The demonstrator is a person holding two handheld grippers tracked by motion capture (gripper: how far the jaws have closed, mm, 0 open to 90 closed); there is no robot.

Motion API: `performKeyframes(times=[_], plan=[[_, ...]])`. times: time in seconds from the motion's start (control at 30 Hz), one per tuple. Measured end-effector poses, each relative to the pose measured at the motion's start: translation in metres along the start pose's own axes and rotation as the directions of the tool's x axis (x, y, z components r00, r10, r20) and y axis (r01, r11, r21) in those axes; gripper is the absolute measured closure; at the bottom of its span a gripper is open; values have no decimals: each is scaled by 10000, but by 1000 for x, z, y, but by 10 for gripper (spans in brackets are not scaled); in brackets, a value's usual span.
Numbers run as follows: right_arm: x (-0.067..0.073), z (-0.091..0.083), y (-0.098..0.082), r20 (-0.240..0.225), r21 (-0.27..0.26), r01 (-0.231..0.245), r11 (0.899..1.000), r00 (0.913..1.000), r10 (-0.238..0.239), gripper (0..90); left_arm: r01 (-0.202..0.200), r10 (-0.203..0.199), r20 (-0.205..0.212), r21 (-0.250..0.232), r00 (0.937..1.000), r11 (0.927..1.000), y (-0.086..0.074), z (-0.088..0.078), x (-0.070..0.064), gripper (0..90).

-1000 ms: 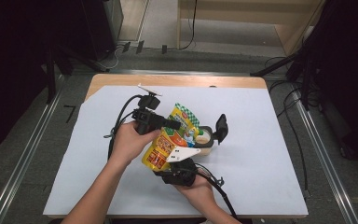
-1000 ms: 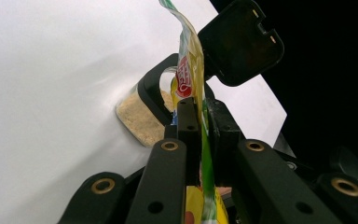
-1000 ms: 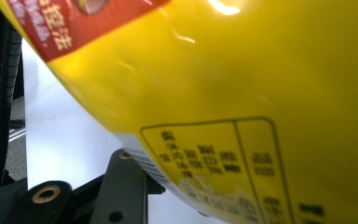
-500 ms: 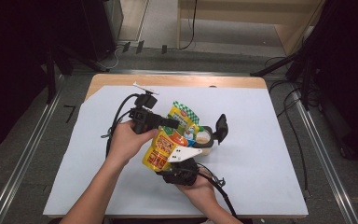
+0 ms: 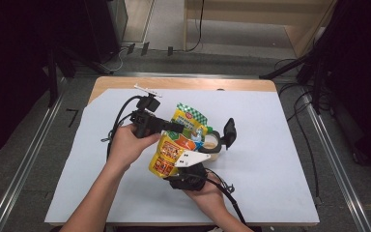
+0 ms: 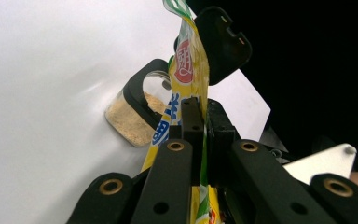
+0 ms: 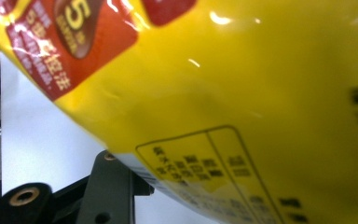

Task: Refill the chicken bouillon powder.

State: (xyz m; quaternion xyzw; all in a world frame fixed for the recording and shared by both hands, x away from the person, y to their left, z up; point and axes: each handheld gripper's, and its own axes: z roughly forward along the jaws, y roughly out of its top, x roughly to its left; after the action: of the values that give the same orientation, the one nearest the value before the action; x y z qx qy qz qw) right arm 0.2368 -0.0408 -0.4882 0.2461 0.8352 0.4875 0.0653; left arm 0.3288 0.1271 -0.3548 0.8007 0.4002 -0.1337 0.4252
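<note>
A yellow and red snack pouch point(image 5: 170, 151) with a green-checked top is held up over the white sheet. My left gripper point(image 5: 178, 128) comes in from the left and is shut on the pouch's upper part. In the left gripper view its pads point(image 6: 192, 122) pinch the pouch point(image 6: 189, 70) edge-on. Just beyond stands a clear jar of tan powder point(image 6: 129, 125) with its black hinged lid point(image 5: 229, 132) flipped open. My right gripper point(image 5: 179, 171) sits under the pouch's bottom and its jaws have just been opening. The pouch point(image 7: 242, 84) lies across them and hides the pads.
The white sheet point(image 5: 270, 159) covers most of a wooden table point(image 5: 125, 83). Black cables trail from both grippers. Metal rails point(image 5: 335, 159) run along both sides, and dark equipment stands at the back left.
</note>
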Motion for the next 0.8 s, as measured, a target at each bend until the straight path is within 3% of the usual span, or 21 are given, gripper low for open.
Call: performKeyframes(times=[0.13, 0.8], plan=[[0, -2, 1, 156, -133, 216, 9997, 9997, -214, 539, -113, 113, 68, -2, 9999, 9999, 1, -3, -3, 900], [-6, -7, 1, 53, -527, -286, 9982, 9996, 289, 478, -301, 316, 545, -282, 9980, 9991, 1, -19, -8, 900]])
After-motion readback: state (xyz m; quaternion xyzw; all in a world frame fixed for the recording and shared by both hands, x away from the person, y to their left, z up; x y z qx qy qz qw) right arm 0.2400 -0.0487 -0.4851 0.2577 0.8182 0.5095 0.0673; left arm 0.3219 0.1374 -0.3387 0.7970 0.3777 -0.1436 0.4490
